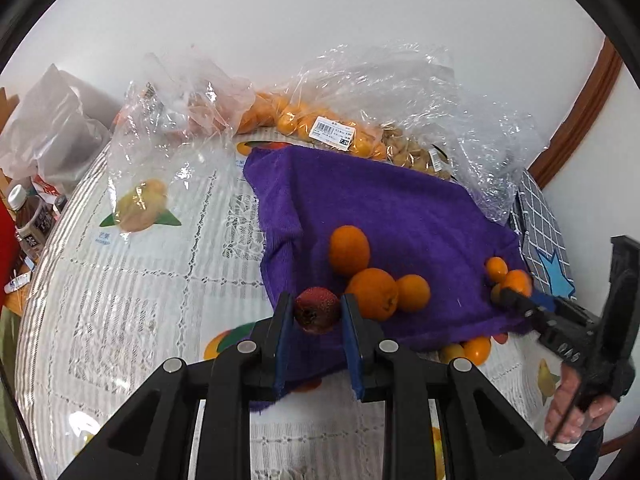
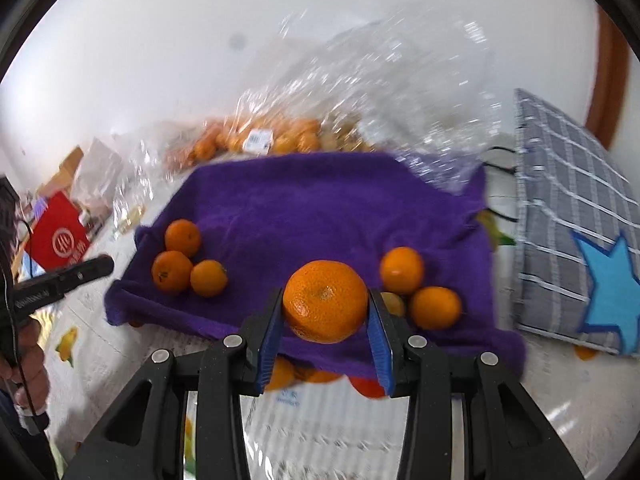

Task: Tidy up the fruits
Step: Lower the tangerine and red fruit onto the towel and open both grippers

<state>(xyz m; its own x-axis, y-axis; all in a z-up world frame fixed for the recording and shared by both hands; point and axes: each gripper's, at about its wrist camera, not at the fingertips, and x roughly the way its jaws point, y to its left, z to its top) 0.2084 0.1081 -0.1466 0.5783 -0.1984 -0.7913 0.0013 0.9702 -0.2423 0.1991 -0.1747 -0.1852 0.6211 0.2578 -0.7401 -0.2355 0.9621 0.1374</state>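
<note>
Between right gripper (image 2: 325, 312) pads: mandarin (image 2: 325, 301).

A plain white wall (image 1: 304, 12) fills the upper half of both views, evenly lit with no hard shadows. At the right edge of the frame a curved brown wooden trim (image 1: 580, 116) runs along the wall. The tabletop (image 1: 132, 292) below is covered with a white lace-patterned cloth printed with fruit pictures, under a clear glossy sheet that catches soft highlights. In the right part of the frame a grey checked cushion (image 2: 568, 208) with a blue star rests beside the tabletop. At the left edge a drink bottle (image 1: 30, 216), a red box (image 2: 58, 240) and pale plastic bags (image 1: 52, 128) are crowded together.
</note>
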